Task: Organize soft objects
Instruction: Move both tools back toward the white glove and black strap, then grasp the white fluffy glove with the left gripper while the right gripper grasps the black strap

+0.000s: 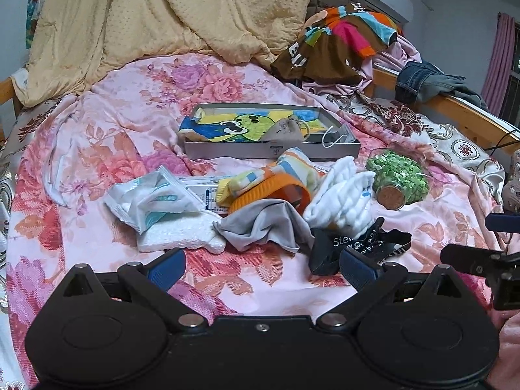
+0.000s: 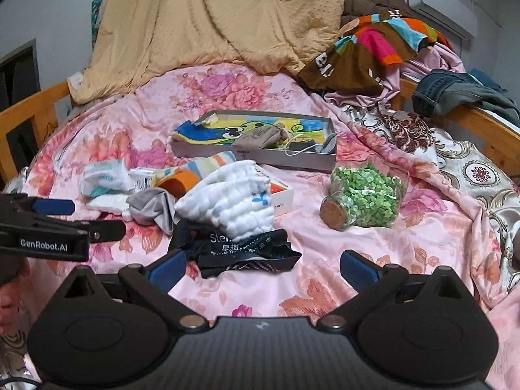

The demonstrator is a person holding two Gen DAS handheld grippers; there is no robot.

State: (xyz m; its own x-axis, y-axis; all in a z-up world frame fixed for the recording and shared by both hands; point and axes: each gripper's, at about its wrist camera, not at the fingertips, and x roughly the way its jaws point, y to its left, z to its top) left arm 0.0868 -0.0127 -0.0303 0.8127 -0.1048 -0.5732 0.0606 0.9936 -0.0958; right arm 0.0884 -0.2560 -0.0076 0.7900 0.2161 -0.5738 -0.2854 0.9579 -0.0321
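1. Both of your claws are spread apart and holding nothing: the left claw (image 1: 261, 268) hovers over the near edge of the pile, and the right claw (image 2: 261, 268) sits just right of it, above the black strap (image 2: 247, 253).
2. The soft things lie heaped in the middle of the bed (image 1: 227, 279): a grey cloth (image 1: 263, 224), a white quilted cloth (image 2: 227, 204), a striped sock (image 1: 276, 175) and a crumpled tissue pack (image 1: 152, 198). The gray box (image 1: 273, 154), with a towel and a small pouch already in it, lies just beyond them.
3. The cloths overlap, so a grab at the grey one may drag the white one or the strap along with it.
4. The jar of green beads (image 2: 364, 198) lies on its side just right of the pile; a wide sweep could set it rolling.
5. The bedsheet is loose and wrinkled, so closing too low may pinch it too.
6. Your claws are near each other and could collide if both reach in.
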